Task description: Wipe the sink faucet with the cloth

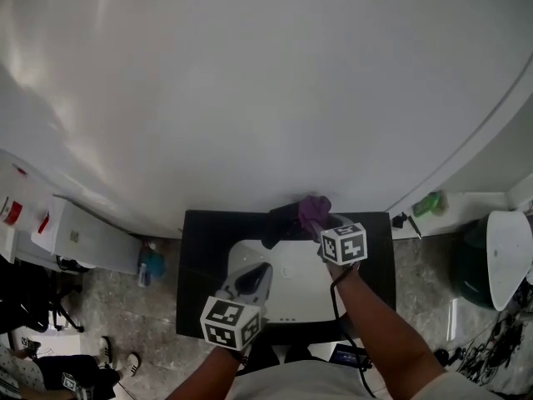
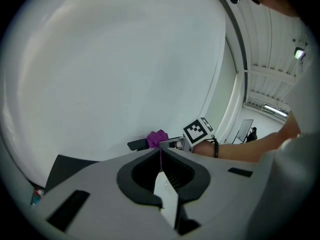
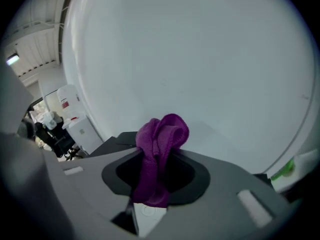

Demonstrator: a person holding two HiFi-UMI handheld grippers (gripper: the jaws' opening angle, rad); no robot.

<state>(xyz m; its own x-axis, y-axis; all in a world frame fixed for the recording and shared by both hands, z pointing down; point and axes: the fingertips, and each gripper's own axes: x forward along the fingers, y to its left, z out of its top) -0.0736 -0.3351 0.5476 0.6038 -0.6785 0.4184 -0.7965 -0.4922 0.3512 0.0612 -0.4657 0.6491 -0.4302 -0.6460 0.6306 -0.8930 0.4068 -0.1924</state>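
- No word, brand name or number can be read in any view.
- The cube (image 1: 231,323) on the left tool (image 1: 261,270), at the near edge of the black counter (image 1: 200,257), bears only black-and-white square marker patterns, not letters or digits.
- The cube (image 1: 344,243) on the right tool (image 1: 320,222), over the counter's far side, bears the same kind of patterns.
- The white boxes (image 1: 83,236) left of the counter carry small red labels (image 1: 12,212); their print is too small to read.

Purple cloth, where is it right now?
The purple cloth sits just right of centre in the head view, clamped in the right gripper above the far edge of the white sink, close to the wall.
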